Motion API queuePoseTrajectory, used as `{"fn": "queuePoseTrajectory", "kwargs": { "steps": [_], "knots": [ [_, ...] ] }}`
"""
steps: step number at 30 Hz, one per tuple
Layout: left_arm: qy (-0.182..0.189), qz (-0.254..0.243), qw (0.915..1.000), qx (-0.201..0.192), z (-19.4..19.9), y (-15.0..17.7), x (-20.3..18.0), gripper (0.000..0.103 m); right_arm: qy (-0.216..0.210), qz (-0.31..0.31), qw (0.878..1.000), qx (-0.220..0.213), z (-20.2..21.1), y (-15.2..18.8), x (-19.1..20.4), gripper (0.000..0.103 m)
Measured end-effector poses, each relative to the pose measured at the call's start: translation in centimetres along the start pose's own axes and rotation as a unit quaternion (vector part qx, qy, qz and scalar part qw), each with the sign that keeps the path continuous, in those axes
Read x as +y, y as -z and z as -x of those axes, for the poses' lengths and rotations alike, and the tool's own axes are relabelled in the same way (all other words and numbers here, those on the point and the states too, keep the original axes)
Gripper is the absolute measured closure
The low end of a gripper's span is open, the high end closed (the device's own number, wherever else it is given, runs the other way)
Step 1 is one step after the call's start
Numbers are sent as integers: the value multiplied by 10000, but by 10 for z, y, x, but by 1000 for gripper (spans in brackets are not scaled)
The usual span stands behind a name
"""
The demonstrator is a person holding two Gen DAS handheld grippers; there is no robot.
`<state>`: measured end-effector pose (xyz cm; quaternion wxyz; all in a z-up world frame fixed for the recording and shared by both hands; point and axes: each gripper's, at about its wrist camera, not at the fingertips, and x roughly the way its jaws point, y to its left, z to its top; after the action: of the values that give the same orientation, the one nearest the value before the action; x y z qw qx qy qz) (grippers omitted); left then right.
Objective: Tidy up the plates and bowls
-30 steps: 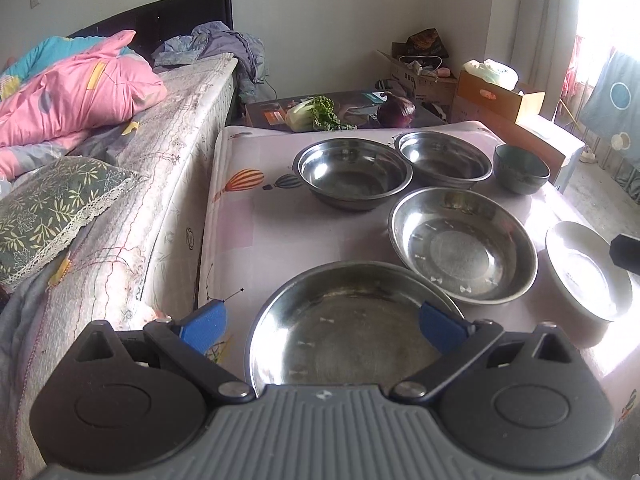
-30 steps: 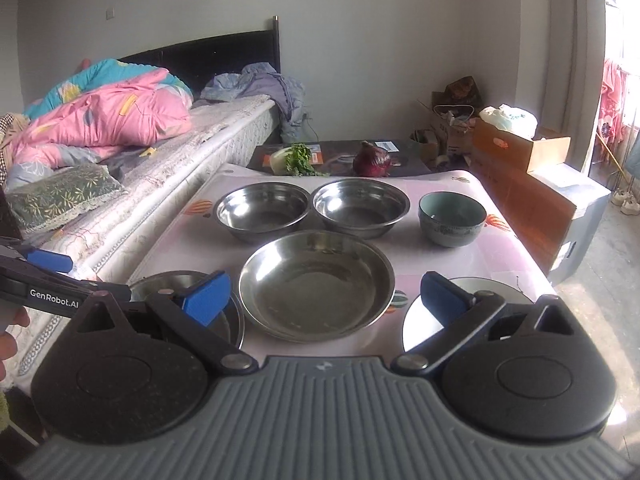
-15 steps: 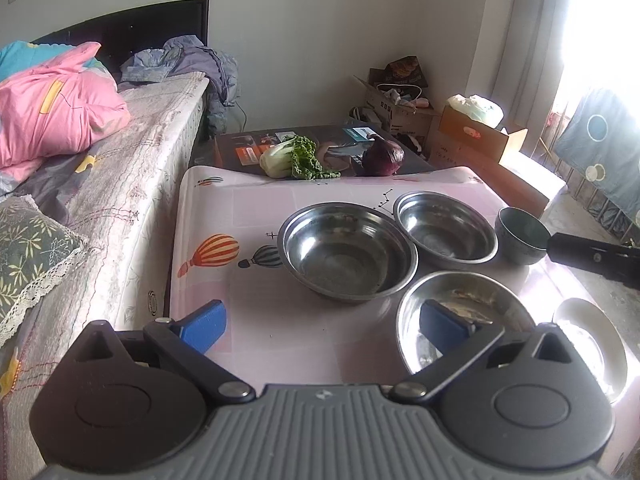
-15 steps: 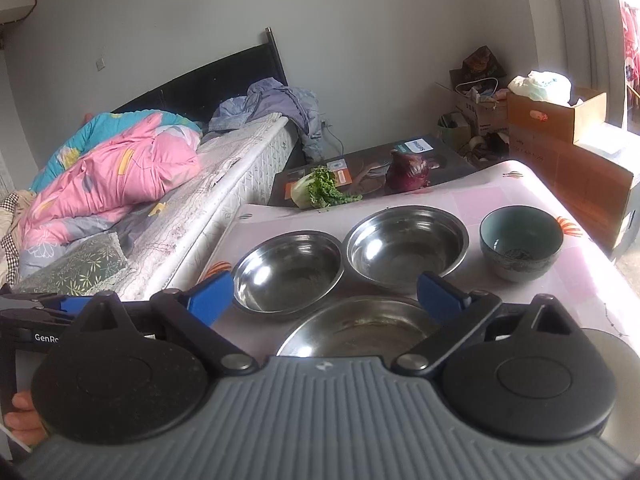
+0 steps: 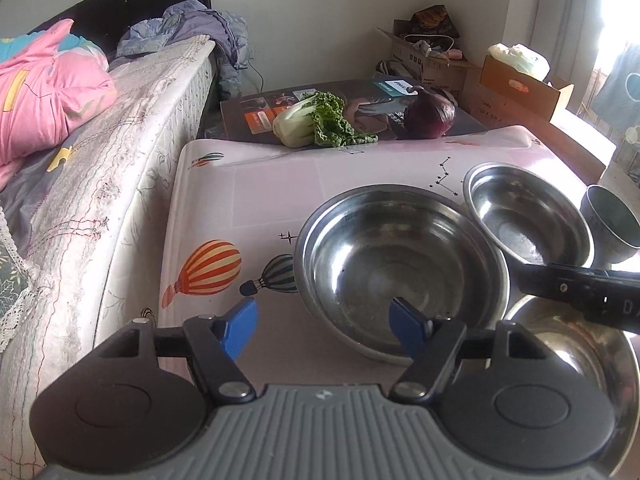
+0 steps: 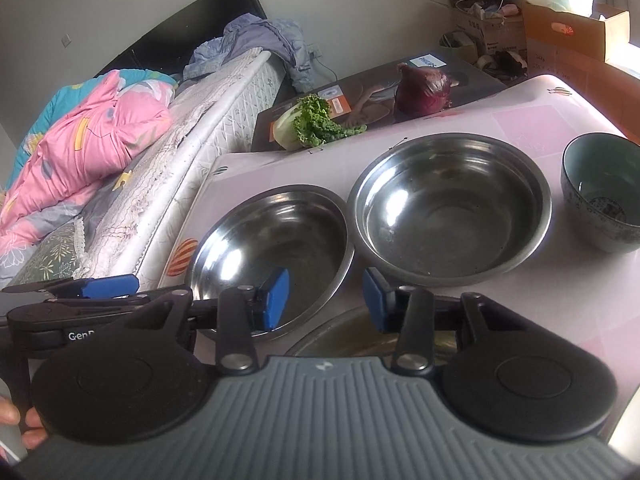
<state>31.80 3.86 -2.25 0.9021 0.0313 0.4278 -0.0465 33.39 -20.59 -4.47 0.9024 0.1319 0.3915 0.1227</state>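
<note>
A steel bowl (image 5: 400, 264) (image 6: 272, 256) stands on the pink balloon-print table (image 5: 260, 200). My left gripper (image 5: 323, 330) straddles its near left rim, one blue pad inside and one outside. The jaws are closing and the pads are clear of the metal. My right gripper (image 6: 326, 300) straddles the same bowl's near right rim. Its jaws are closing too, with a gap still on both sides of the rim. Beside it sit a second steel bowl (image 6: 452, 208) (image 5: 528, 216) and a grey-green ceramic bowl (image 6: 604, 196) (image 5: 612, 224). A shallow steel dish (image 6: 360, 332) (image 5: 576, 360) lies in front.
A bed with a pink quilt (image 5: 44, 92) runs along the table's left side. Beyond the far edge, a cabbage (image 5: 316, 120) and a purple onion (image 5: 428, 114) lie on a dark box. Cardboard boxes (image 5: 520, 84) stand at the back right. A hand (image 6: 16, 420) shows at the lower left.
Both grippers have moved forward over the table to the far steel bowl. Both pairs of jaws have narrowed. The nearest bowl and the white plate have dropped out of view.
</note>
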Motion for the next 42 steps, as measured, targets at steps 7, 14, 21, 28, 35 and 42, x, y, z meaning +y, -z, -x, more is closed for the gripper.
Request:
{"fn": "queuePoseTrajectory", "kwargs": {
  "steps": [7,14,21,28,35,42],
  "knots": [
    [-72,251,9984,503,-26,-2,7,67,-90,28,9996,249,-23,-4,-6,84],
    [-204,459,9970,591,-16,12,28,66,-253,82,9989,381,-31,-5,-5,85],
    [-282,444,9964,661,-20,11,33,54,-116,500,9976,471,-52,-10,14,85],
    [-348,441,9965,618,-29,9,28,76,22,787,9958,468,-62,-11,23,94],
    [-427,405,9964,606,-28,6,23,81,48,913,9948,452,-61,-10,27,93],
    [-535,379,9965,520,-18,6,24,81,-48,948,9947,391,-55,-11,32,93]
  ]
}}
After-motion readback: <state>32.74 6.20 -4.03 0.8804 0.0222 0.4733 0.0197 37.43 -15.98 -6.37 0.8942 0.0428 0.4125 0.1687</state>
